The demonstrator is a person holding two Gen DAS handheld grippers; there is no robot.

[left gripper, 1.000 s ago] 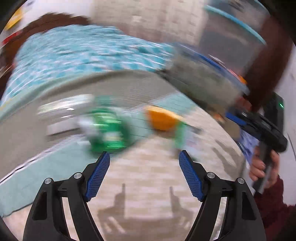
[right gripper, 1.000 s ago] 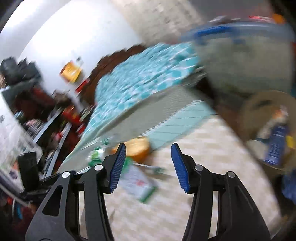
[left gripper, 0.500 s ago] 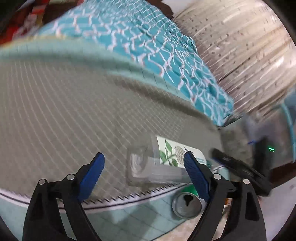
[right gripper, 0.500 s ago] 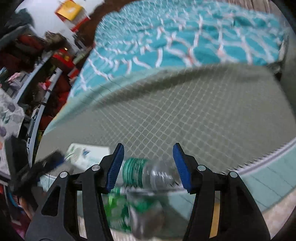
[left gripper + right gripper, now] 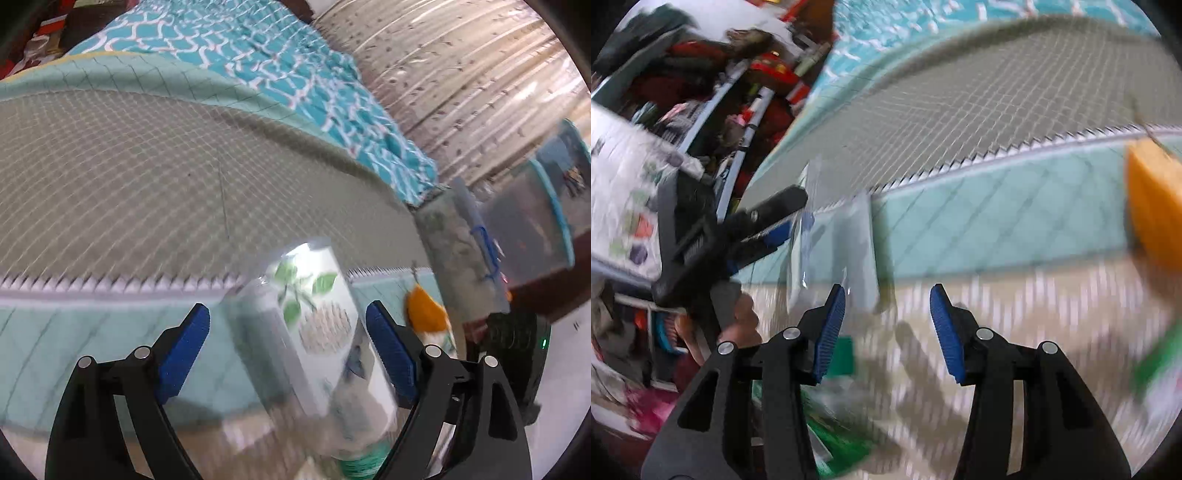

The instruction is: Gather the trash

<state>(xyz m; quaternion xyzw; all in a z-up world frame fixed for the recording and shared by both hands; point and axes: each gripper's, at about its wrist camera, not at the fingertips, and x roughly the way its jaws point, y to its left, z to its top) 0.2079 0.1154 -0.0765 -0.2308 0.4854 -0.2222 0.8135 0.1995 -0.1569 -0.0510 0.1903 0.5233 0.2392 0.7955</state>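
Note:
A clear plastic packet (image 5: 314,332) printed with green leaves stands between the fingers of my left gripper (image 5: 286,350). That gripper is open: the left pad is clear of the packet and the right pad is right beside it. In the right wrist view the same packet (image 5: 855,247) is a pale blur at the mat's edge, beside the left gripper's blue pads (image 5: 775,232). My right gripper (image 5: 886,332) hangs over the tiled floor, its jaws closing with nothing between them. A blurred green piece of trash (image 5: 834,439) lies under its left finger.
An orange object (image 5: 424,314) lies on the teal mat (image 5: 92,332), whose middle is grey mesh. A green and white wrapper (image 5: 1156,373) is on the floor at the right. A patterned bedspread (image 5: 295,74) and clear storage bins (image 5: 528,229) stand behind.
My left gripper has closed in on the leaf-print packet, which now fills the gap between its fingers. The right gripper has swung off a clear bottle to bare floor.

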